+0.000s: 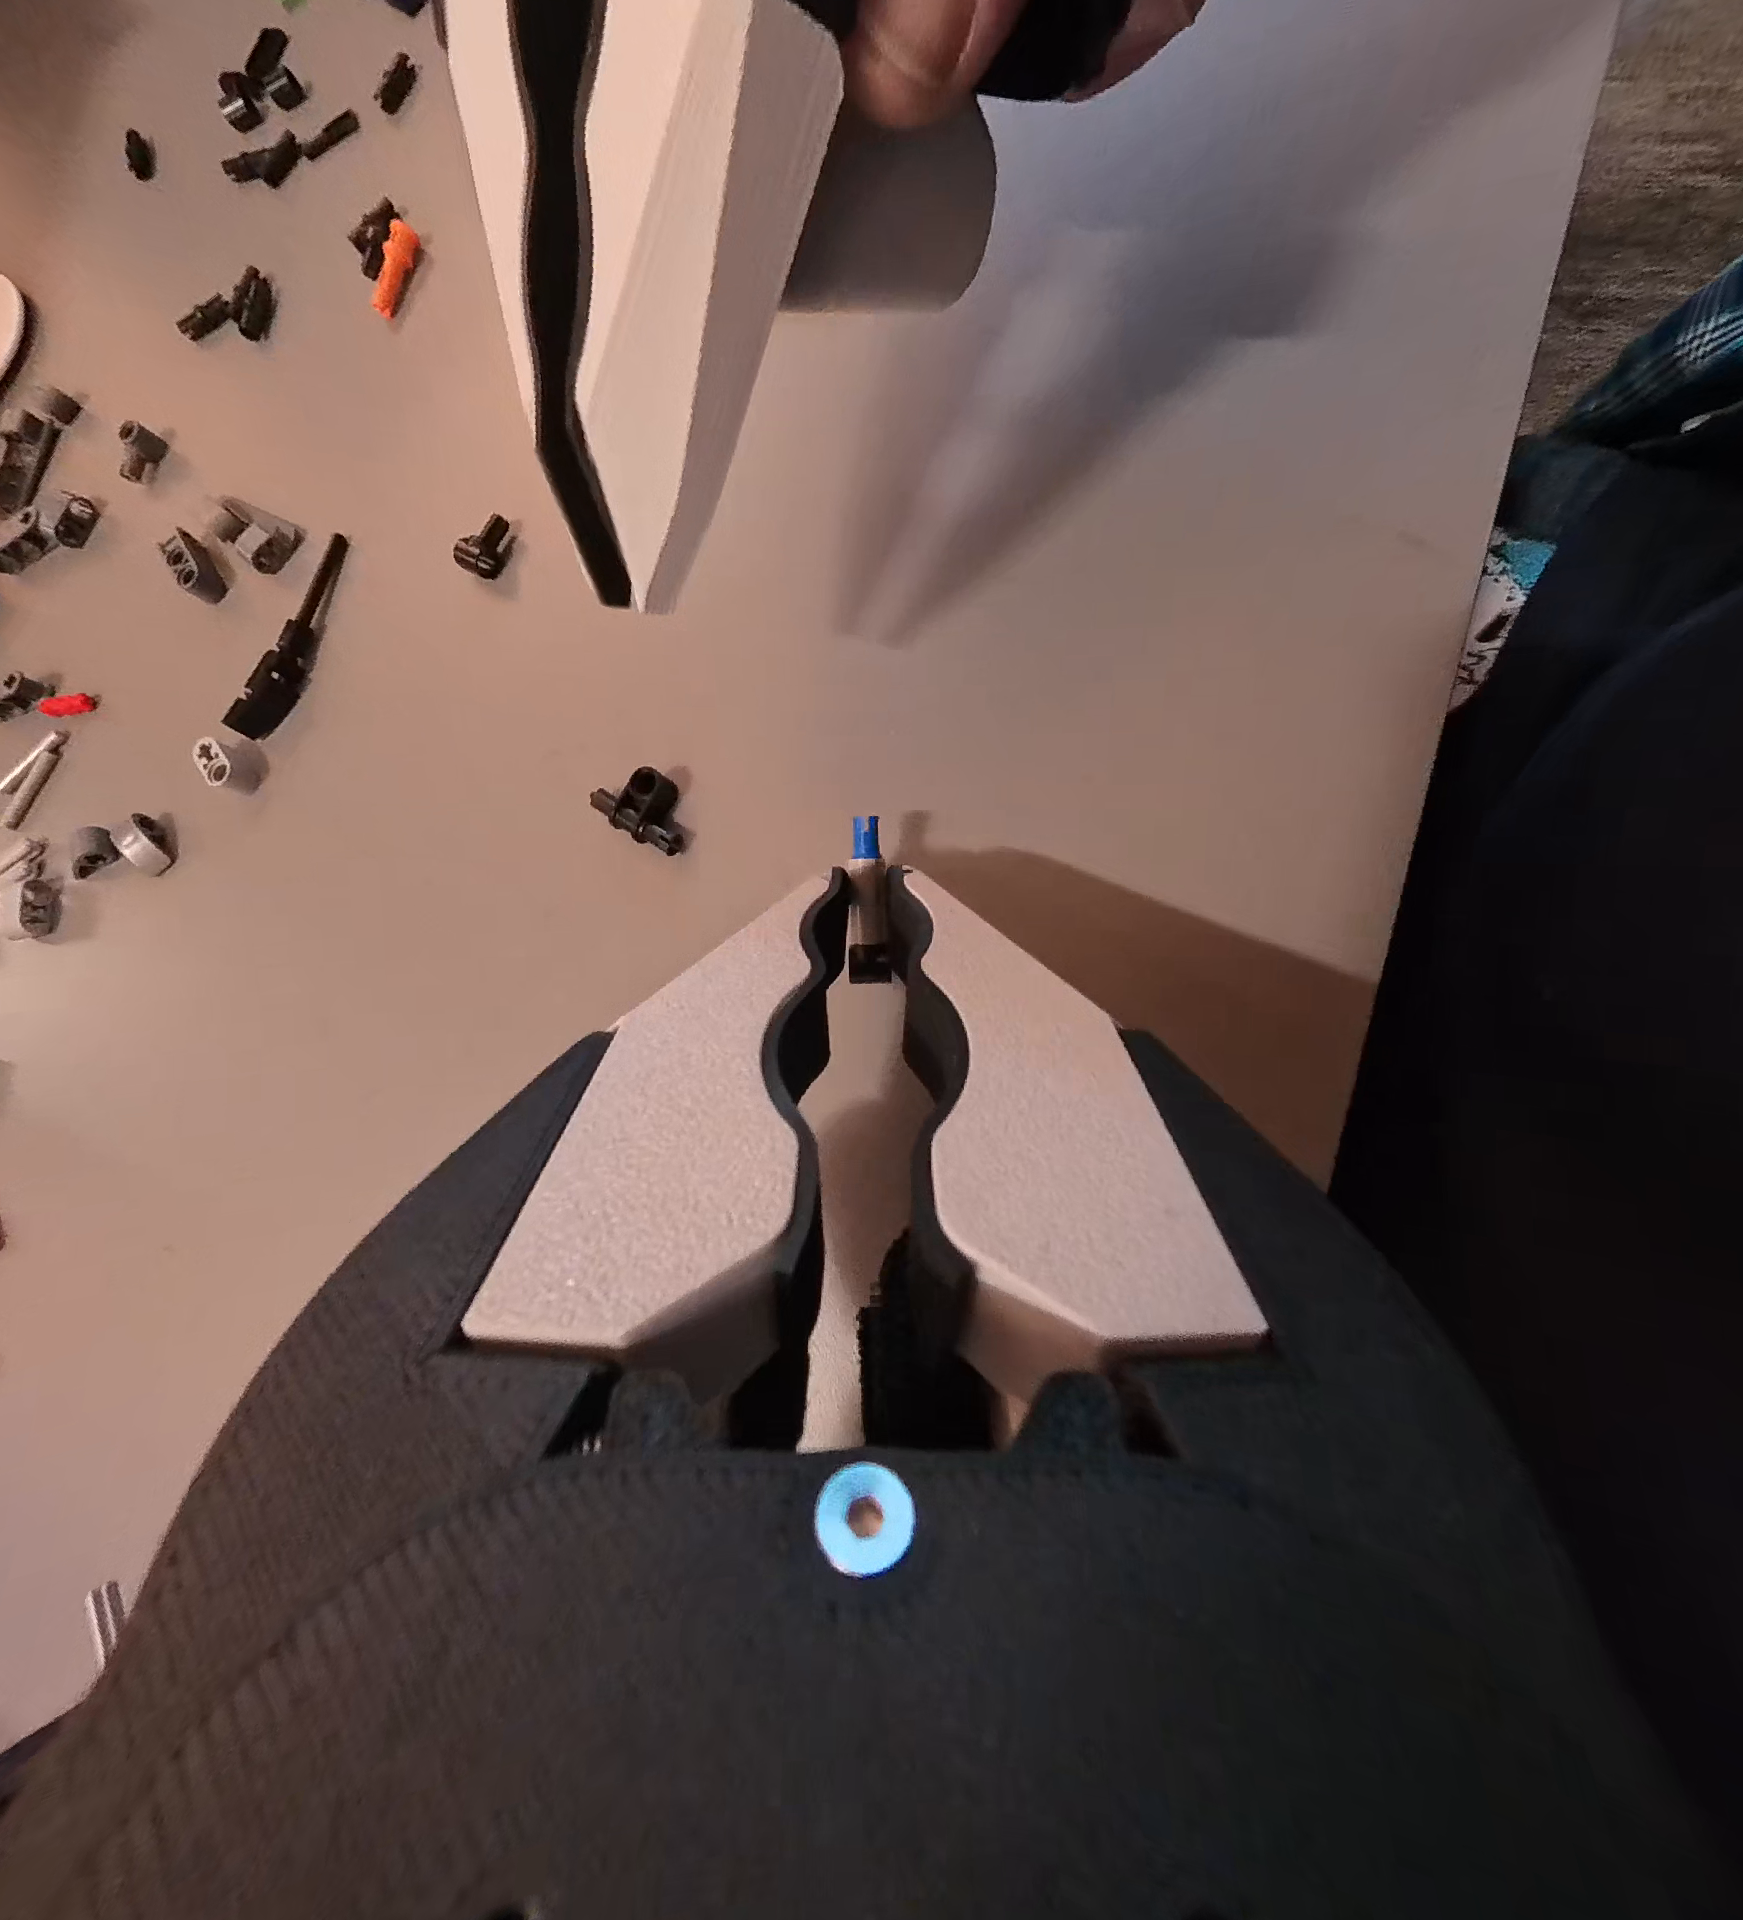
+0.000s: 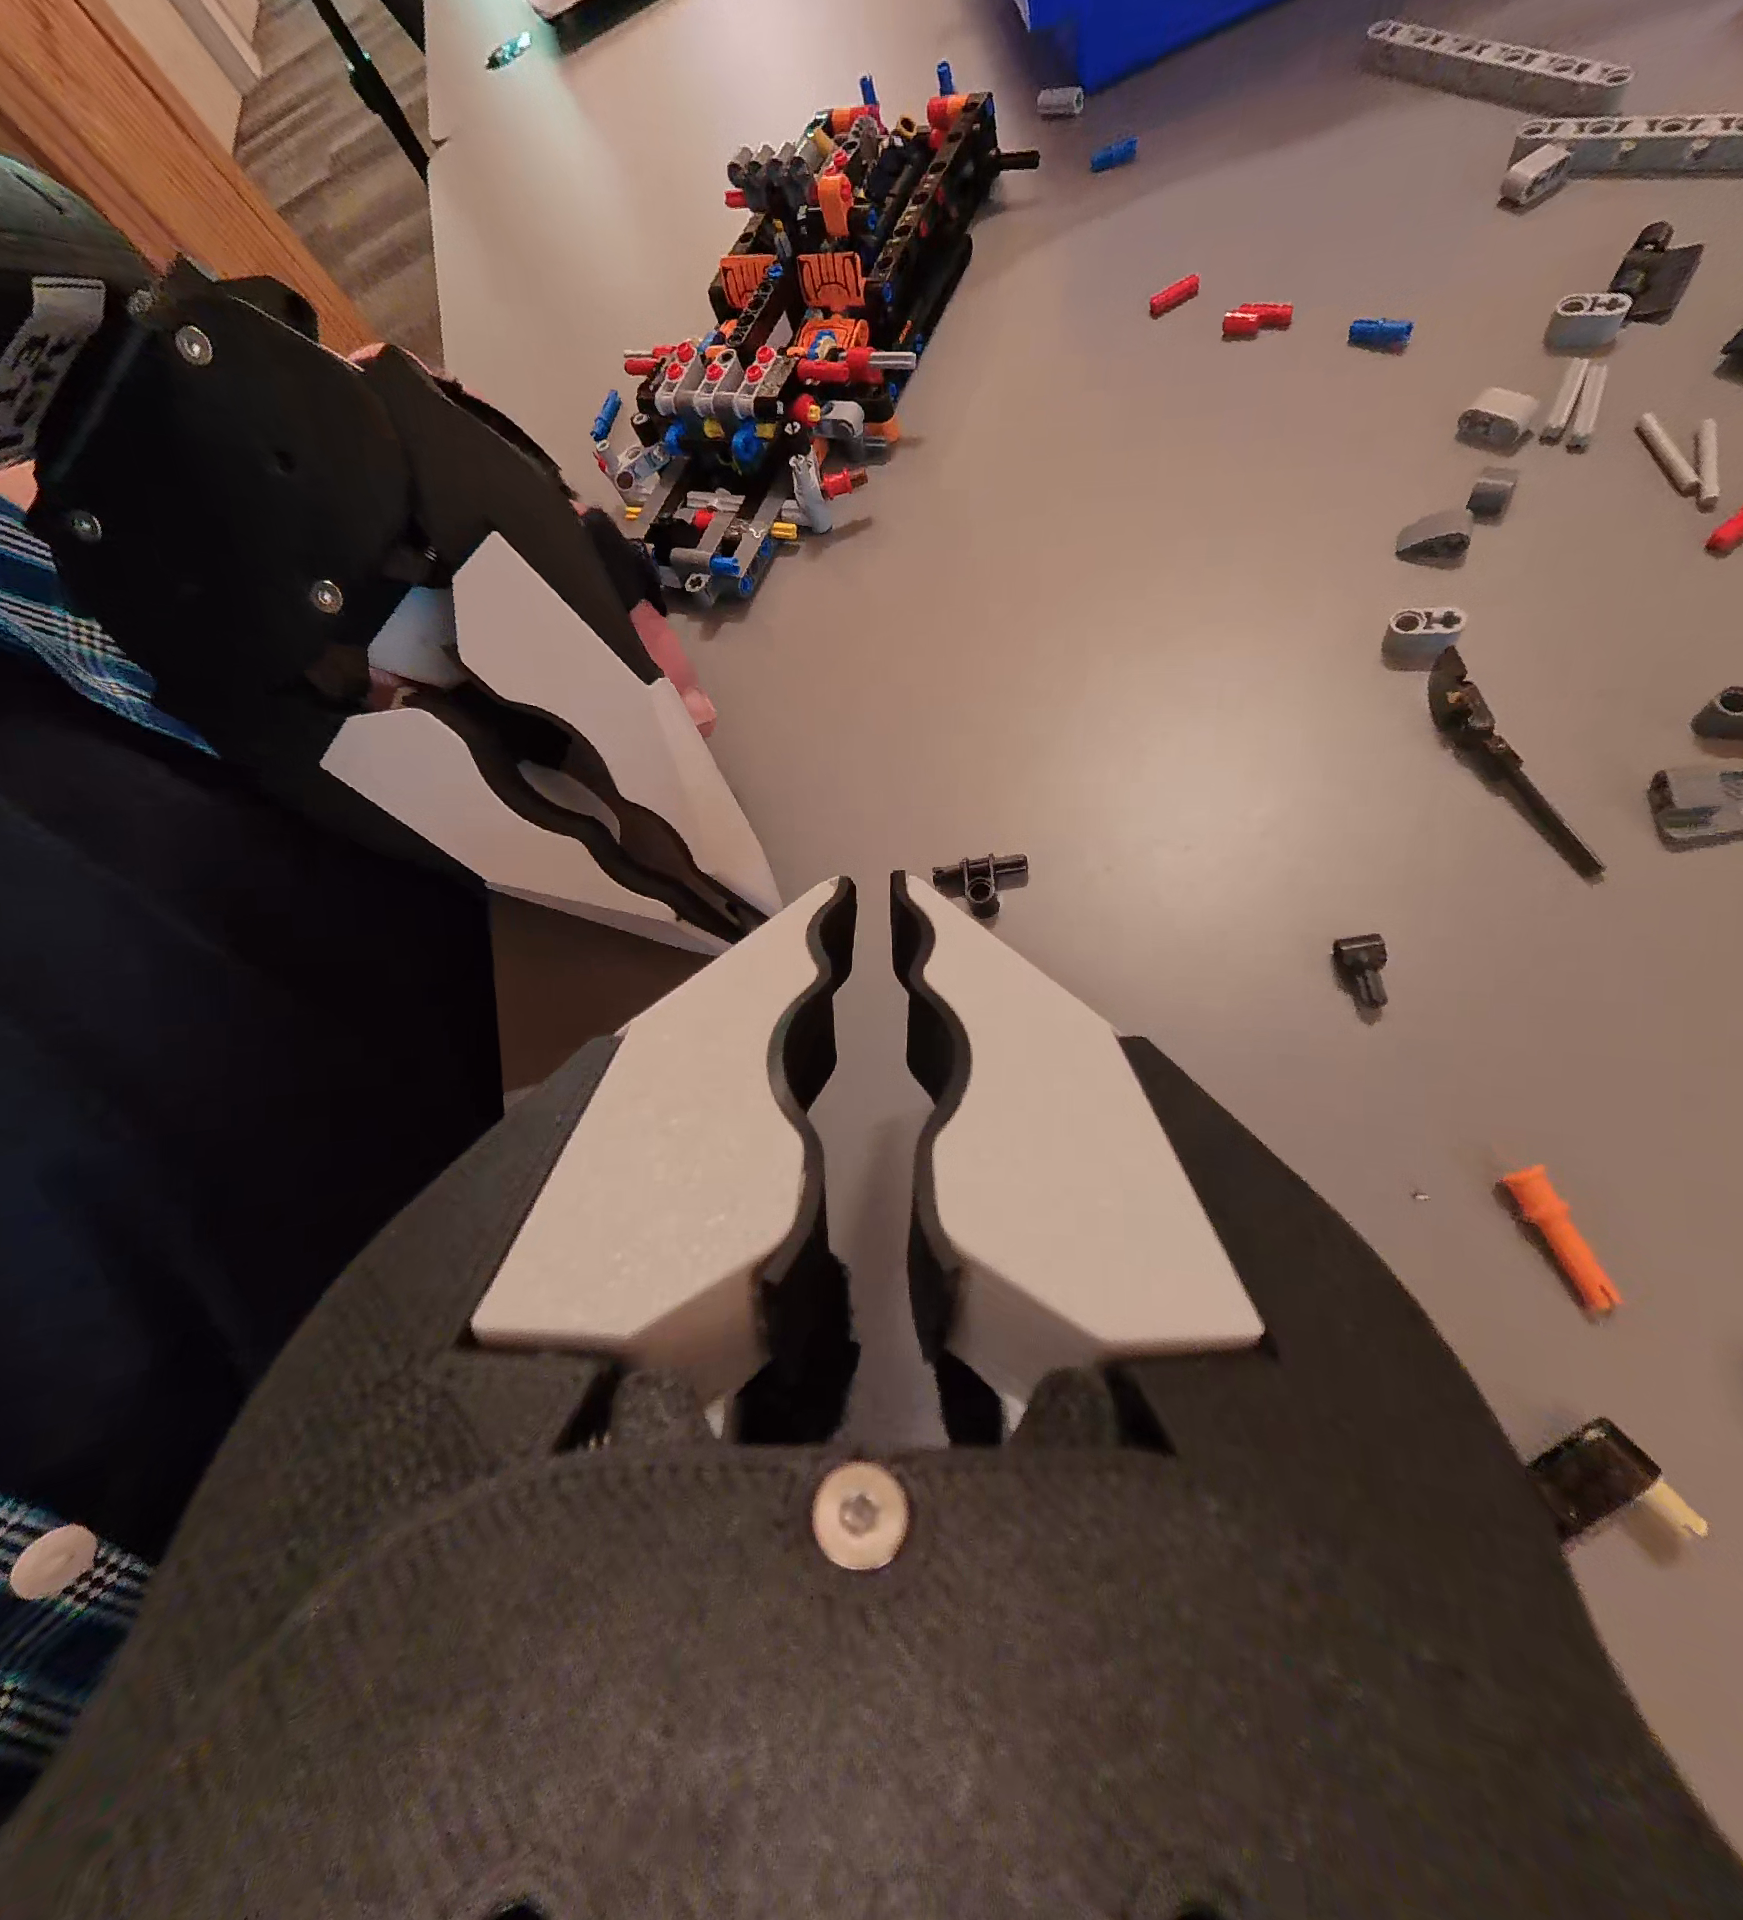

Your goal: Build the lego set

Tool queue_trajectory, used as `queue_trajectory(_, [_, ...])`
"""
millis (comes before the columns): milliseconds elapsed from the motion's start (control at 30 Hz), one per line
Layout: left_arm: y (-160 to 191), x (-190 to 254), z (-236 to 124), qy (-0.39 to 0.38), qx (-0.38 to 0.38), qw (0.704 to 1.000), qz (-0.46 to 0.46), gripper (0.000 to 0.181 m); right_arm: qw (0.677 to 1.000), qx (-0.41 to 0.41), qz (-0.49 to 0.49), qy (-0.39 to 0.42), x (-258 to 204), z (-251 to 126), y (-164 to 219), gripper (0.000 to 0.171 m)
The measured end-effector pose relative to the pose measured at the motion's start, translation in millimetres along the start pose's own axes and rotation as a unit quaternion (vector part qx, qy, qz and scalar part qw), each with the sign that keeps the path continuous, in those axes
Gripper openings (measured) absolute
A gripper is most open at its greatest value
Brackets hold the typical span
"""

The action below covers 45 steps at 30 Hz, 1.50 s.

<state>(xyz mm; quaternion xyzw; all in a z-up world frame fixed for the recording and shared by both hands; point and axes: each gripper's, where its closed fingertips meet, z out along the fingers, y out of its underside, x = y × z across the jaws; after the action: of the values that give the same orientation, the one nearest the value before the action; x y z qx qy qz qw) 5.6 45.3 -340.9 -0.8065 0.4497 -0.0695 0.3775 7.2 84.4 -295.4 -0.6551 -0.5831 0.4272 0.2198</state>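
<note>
jaws of the left gripper (image 1: 869, 883) half hide a blue-tipped pin (image 1: 865, 837).

This looks to me like a room in a home, set up as a hobby spot. Ahead of my right jaws a plain grey table (image 2: 1106, 675) carries a half-built Lego model (image 2: 805, 332) and scattered loose pieces (image 2: 1563, 416). Far left of them I see wood panelling (image 2: 119, 135) and a carpeted floor (image 2: 327, 156).
</note>
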Motion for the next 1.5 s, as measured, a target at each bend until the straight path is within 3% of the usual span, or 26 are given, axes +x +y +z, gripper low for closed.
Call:
queue_trajectory(567, [5.2, -4.0, 7.7, 0.006, -0.008, 1.000, -0.028, 0.006, 0.996, -0.038, -0.065, 0.040, -1.3, 11.3, -1.0, 0.004])
queue_trajectory(1500, [4.6, -16.8, 4.1, -0.009, 0.006, 0.998, -0.065, 0.018, 0.997, -0.003, -0.057, 0.061, 7.7, 2.9, -10.6, 0.002])
